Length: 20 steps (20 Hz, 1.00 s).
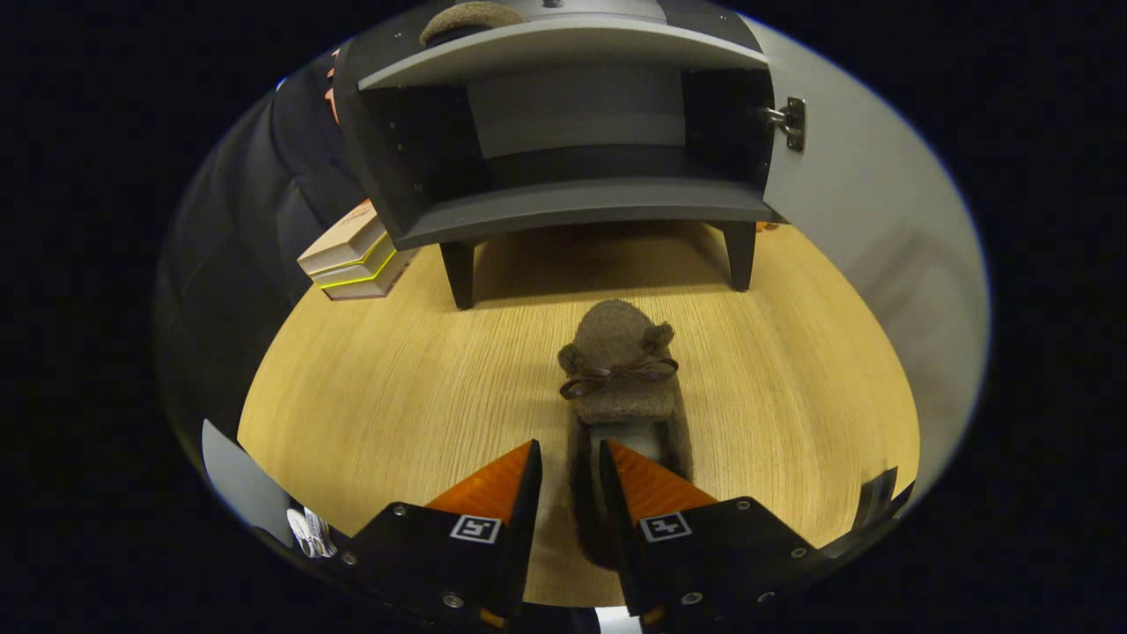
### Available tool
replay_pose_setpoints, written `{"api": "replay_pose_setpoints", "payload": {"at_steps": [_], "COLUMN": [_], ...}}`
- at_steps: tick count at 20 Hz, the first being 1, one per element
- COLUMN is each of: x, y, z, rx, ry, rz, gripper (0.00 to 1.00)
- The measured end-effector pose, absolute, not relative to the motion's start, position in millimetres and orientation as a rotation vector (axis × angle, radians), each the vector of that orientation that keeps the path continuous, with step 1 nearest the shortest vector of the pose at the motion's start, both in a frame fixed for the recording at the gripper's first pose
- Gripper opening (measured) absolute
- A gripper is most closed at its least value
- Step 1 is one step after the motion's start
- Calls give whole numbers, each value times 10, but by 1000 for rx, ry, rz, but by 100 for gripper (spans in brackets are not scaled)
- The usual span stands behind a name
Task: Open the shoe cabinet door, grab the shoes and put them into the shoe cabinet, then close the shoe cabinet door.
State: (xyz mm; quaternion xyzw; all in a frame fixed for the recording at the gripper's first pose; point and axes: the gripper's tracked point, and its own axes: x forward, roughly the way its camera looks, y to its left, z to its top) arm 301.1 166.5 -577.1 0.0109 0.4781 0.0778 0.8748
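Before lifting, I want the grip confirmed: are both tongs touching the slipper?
Cannot tell. In the gripper view the tongs straddle the slipper heel; one finger overlaps its wall, the other shows a slight gap.

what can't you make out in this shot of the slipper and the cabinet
- Slipper: gripper view; its heel end runs down between the claw fingers, so whether both press on its side wall is unclear.
- Shoe cabinet: the shelf corners are lost in shadow.
- Brown item on the cabinet top: cut off by the edge.
- Stacked books: partly behind the cabinet's side.
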Motion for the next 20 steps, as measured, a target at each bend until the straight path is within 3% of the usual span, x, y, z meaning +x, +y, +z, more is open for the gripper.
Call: {"api": "replay_pose_setpoints", "payload": {"at_steps": [5, 12, 20], "x": [3109, 3135, 3192], "y": [1607, 1666, 1592], "z": [-5955, -6006, -5390], "rx": [19, 41, 86], "ry": [1029, 1052, 975], "rz": [144, 174, 155], "gripper": [34, 9, 6]}}
